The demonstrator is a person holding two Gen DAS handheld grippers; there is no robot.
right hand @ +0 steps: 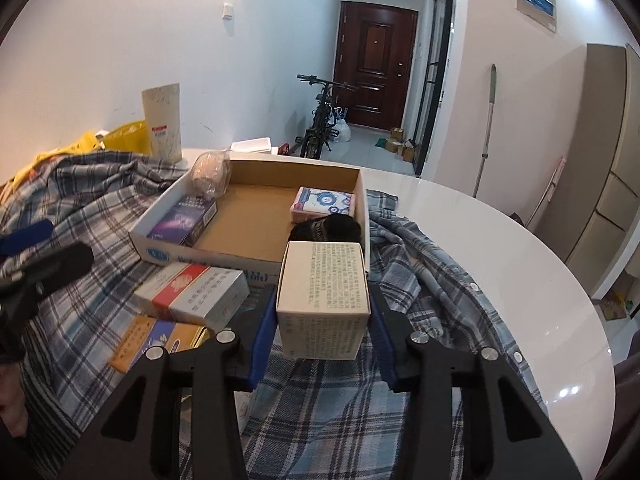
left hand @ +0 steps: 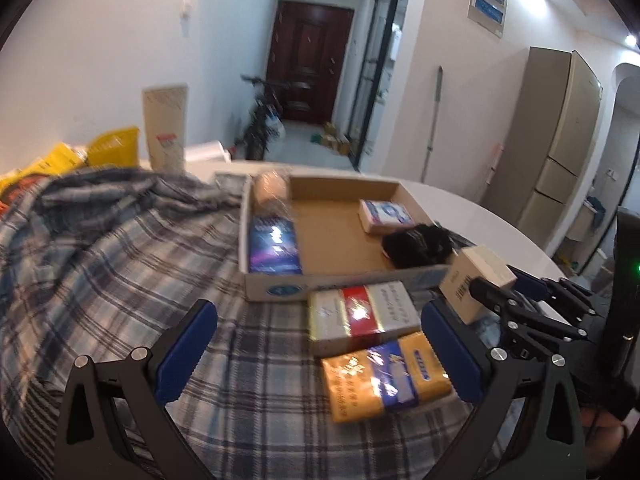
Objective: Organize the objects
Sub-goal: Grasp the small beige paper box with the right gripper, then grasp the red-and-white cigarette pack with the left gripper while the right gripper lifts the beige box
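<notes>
A shallow cardboard tray [left hand: 276, 290] [right hand: 256, 172] sits on a plaid shirt [left hand: 100, 264] [right hand: 420, 264]. It holds a purple box [left hand: 274, 246] [right hand: 182, 220], a blue-and-white tissue pack [left hand: 386, 216] [right hand: 324, 202], a black cloth item [left hand: 418, 244] [right hand: 328, 228] and a clear-wrapped bundle [left hand: 270, 188] [right hand: 210, 174]. My right gripper [right hand: 324, 320] is shut on a white box [right hand: 324, 300] [left hand: 478, 284] just in front of the tray. My left gripper [left hand: 320, 344] is open over a red-and-silver carton [left hand: 362, 316] [right hand: 192, 292] and an orange-and-blue pack [left hand: 386, 380] [right hand: 154, 342].
The shirt lies on a round white table [right hand: 500, 248] [left hand: 480, 216]. A tall beige paper bag [left hand: 166, 130] [right hand: 162, 120] and yellow bags [left hand: 112, 146] [right hand: 124, 136] stand at the back left. A bicycle [right hand: 320, 120] and a hallway door lie beyond.
</notes>
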